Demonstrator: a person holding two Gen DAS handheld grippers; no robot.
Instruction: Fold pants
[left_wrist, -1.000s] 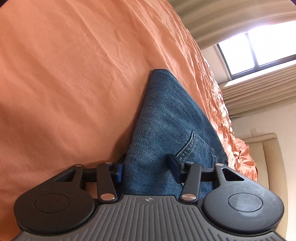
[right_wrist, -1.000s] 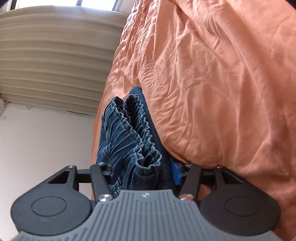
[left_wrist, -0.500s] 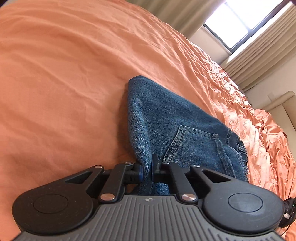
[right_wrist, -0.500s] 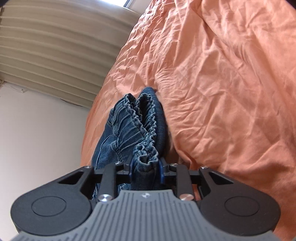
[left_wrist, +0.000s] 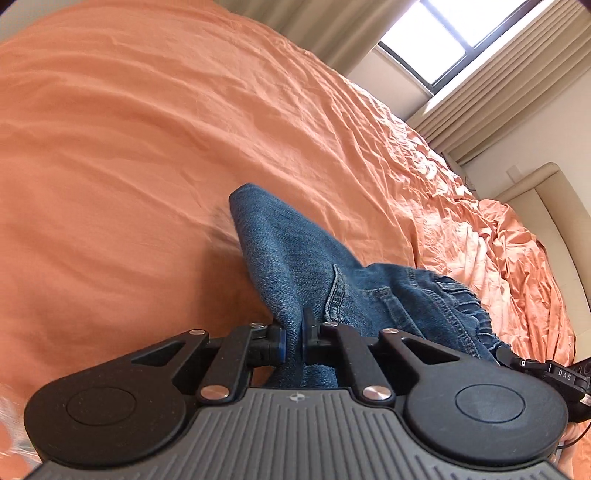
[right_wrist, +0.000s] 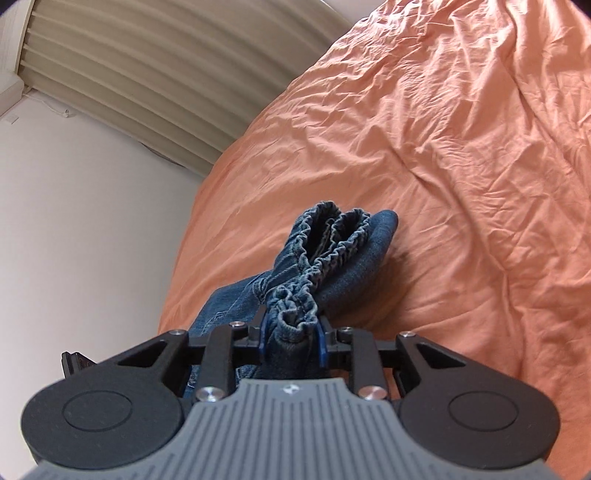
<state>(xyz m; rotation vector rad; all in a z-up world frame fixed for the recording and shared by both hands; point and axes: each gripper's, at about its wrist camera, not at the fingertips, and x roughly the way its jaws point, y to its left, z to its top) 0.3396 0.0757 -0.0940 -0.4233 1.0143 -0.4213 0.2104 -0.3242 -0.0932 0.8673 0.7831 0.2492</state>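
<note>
In the left wrist view, the left gripper (left_wrist: 291, 338) has its fingers (left_wrist: 277, 339) pinched narrow on a fold of the blue denim pants (left_wrist: 295, 258). The cloth runs forward from between the fingers to a rounded folded end that lies ahead of them on the orange bedsheet (left_wrist: 129, 147). A back pocket (left_wrist: 373, 299) and the gathered waistband (left_wrist: 458, 295) spread to the right of the fingers. Beyond the bed stand a window (left_wrist: 436, 33) with curtains and a beige headboard (left_wrist: 546, 206).

In the right wrist view, the right gripper (right_wrist: 291, 341) clamps the bunched elastic waistband (right_wrist: 295, 314) between its fingers (right_wrist: 321, 343). The pants (right_wrist: 354, 258) extend ahead of the fingers, the two waistband openings showing at the far end, above the orange bedsheet (right_wrist: 461, 166). Pleated curtains (right_wrist: 155, 74) hang to the far left.
</note>
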